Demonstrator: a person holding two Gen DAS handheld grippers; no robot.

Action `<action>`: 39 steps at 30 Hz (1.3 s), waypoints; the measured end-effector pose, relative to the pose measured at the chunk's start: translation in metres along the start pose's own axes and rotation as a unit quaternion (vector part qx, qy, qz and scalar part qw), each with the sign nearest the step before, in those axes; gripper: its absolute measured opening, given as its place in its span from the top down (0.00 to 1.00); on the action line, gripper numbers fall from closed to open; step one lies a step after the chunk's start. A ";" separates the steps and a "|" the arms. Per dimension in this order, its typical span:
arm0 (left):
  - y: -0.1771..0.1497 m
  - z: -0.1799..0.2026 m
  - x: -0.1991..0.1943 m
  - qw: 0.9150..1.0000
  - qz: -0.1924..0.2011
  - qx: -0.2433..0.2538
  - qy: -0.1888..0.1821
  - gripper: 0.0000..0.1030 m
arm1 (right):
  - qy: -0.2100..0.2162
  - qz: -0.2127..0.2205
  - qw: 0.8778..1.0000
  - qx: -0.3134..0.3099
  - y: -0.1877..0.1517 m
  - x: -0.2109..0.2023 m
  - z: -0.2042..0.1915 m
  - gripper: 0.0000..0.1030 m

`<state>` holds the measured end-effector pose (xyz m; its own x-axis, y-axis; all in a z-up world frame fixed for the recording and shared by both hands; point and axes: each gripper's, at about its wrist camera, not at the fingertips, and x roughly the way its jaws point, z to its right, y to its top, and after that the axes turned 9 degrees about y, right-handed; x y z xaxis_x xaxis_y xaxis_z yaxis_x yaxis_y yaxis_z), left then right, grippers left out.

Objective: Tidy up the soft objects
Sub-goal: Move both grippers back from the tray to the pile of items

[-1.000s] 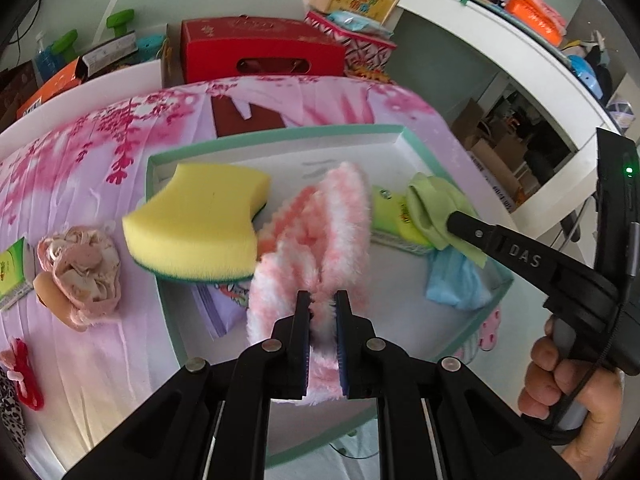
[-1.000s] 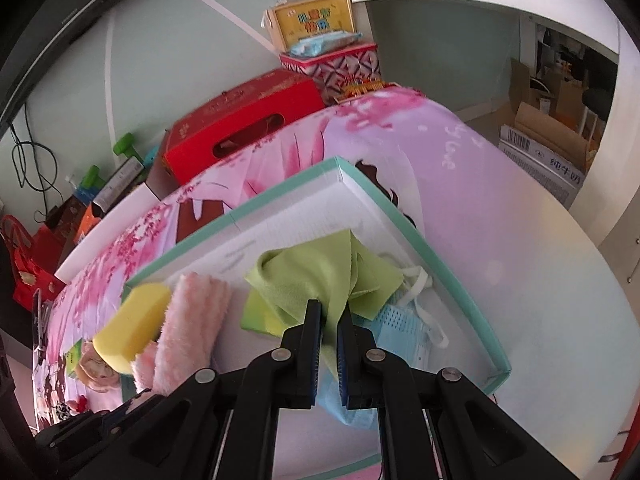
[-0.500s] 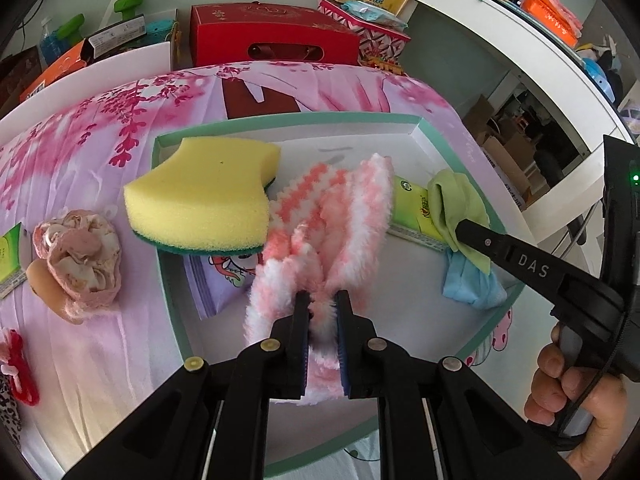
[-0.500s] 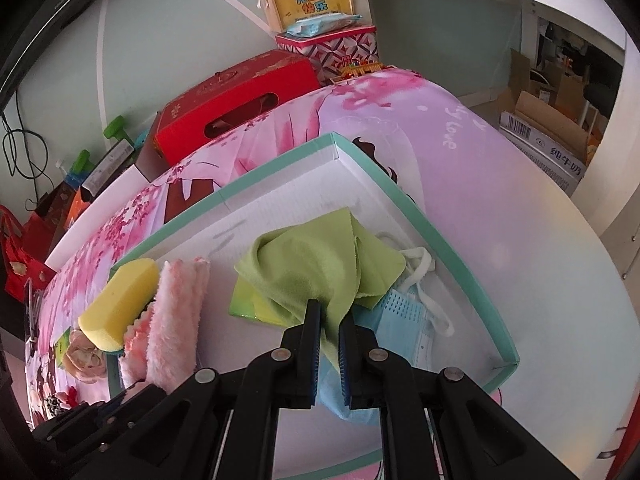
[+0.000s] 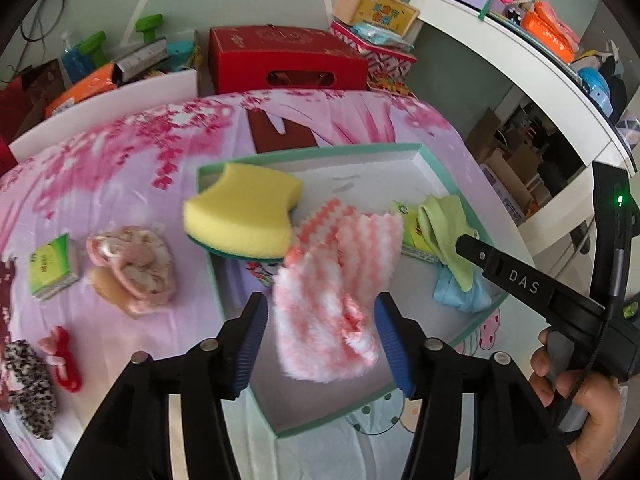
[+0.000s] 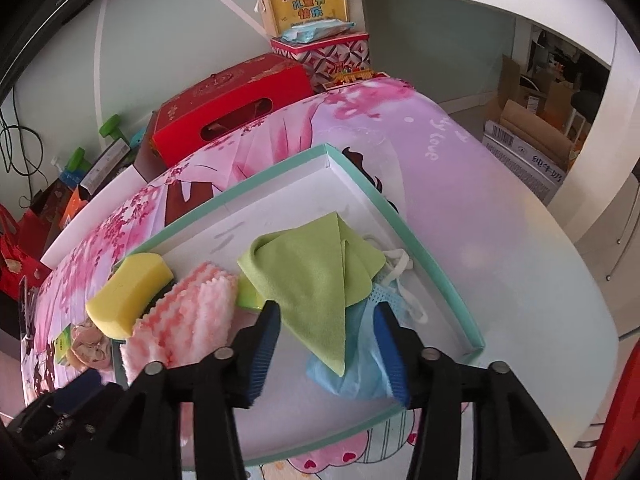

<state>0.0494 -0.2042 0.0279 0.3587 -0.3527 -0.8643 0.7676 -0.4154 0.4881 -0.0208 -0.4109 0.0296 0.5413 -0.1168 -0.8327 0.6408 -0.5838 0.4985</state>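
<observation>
A shallow white box with a teal rim (image 5: 424, 151) (image 6: 436, 256) sits on the pink flowered table. In it lie a yellow sponge (image 5: 240, 214) (image 6: 128, 294), a pink-and-white fluffy cloth (image 5: 336, 300) (image 6: 188, 320), a green cloth (image 5: 444, 236) (image 6: 316, 276) and a light blue face mask (image 5: 460, 296) (image 6: 356, 364). My left gripper (image 5: 320, 344) is open, jaws wide on either side of the fluffy cloth. My right gripper (image 6: 328, 352) is open over the green cloth and mask.
Left of the box on the table lie a beige-pink scrunchie (image 5: 132, 264), a green tissue pack (image 5: 54, 268), a red bow (image 5: 62, 356) and a leopard-print item (image 5: 30, 388). A red box (image 5: 288, 60) stands behind. The table's edge is at the right.
Both grippers have opened and pulled back. The left let go of the fluffy cloth and the right let go of the green cloth; both cloths now lie in the box.
</observation>
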 end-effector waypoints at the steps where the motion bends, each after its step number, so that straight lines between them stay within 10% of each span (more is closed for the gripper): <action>1: 0.000 -0.003 -0.003 1.000 0.004 -0.002 0.006 0.40 | -0.002 -0.001 1.000 -0.002 0.000 -0.001 -0.001 0.43; 12: 0.000 -0.057 -0.009 0.989 0.029 -0.062 0.129 0.09 | -0.008 -0.013 0.999 -0.029 -0.005 0.004 -0.011 0.00; 39: -0.027 -0.181 -0.059 0.947 0.036 -0.182 0.263 0.02 | 0.025 -0.014 0.993 -0.117 -0.027 -0.007 -0.113 0.00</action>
<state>0.1036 -0.0206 0.0432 0.5577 0.1364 -0.8187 0.8295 -0.0569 0.5556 0.0193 -0.3036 0.0493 0.5442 -0.0597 -0.8368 0.7618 -0.3828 0.5227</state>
